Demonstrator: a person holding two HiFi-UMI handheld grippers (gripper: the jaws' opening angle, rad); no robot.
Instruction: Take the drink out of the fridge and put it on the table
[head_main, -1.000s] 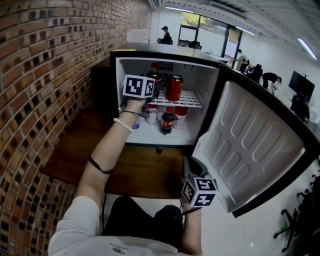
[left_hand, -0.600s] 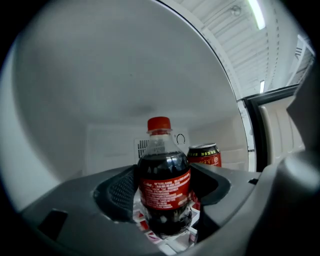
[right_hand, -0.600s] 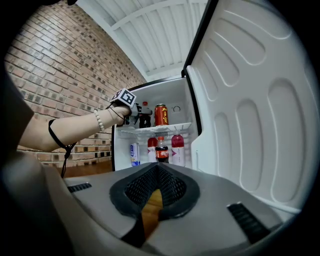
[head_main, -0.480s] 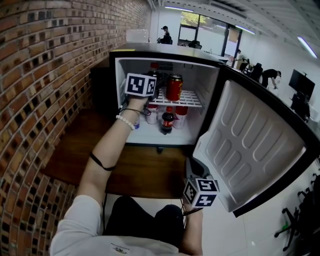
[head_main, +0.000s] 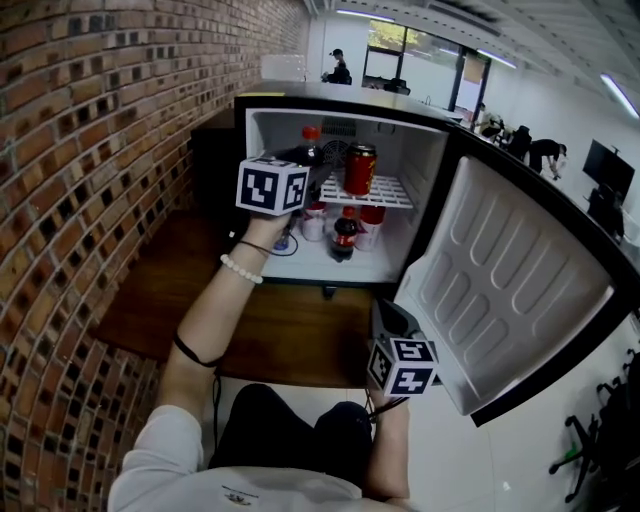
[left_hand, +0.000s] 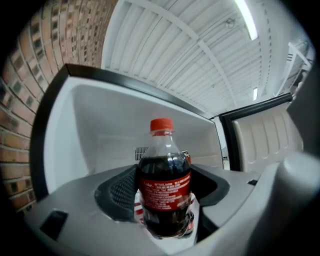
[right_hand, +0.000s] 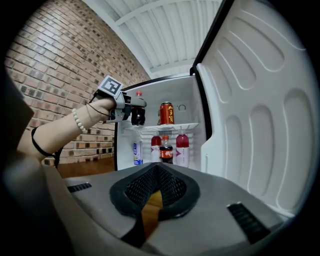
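Out from the upper shelf (head_main: 385, 190) comes your cola bottle (left_hand: 165, 170), now at the fridge (head_main: 432, 150) mouth, with your left gripper (left_hand: 166, 197) freshly clamped round it. Your right gripper (right_hand: 157, 197), seemingly pinched shut on nothing, waits by the door (head_main: 510, 280).

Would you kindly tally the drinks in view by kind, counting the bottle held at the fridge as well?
Cola bottles: 2
Red cans: 1
Red-drink bottles: 2
White-and-blue container: 1
Total: 6
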